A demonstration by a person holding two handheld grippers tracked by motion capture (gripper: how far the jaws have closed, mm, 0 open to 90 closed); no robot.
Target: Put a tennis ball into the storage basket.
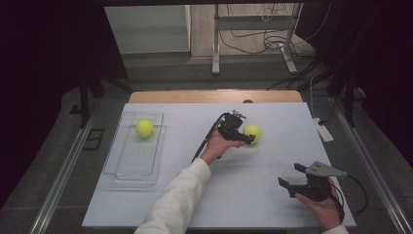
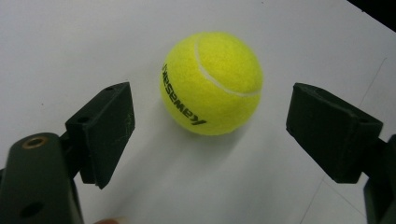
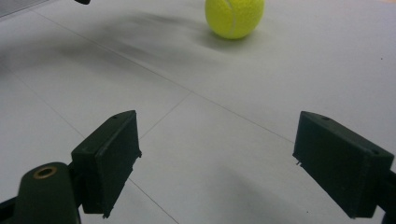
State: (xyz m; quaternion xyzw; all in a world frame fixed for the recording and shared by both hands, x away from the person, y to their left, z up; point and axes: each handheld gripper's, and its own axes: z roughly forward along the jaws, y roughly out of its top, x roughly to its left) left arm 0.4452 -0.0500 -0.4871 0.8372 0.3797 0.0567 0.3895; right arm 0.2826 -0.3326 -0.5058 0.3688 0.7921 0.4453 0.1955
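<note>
The room is dark, but the flat white table [image 1: 243, 195] is brightly lit from above. The fuzzy yellow tennis ball [image 2: 211, 83] looks sharp up close and drops a soft shadow. In the right gripper view a grey smear blurs the far table.

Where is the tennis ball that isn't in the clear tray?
That tennis ball lies on the white table right of centre in the high view, ahead of the open left gripper, well right of the clear tray.

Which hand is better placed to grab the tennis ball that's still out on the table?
Left. The left gripper sits open right beside the ball, which lies ahead between its jaws. The right gripper rests farther off.
</note>
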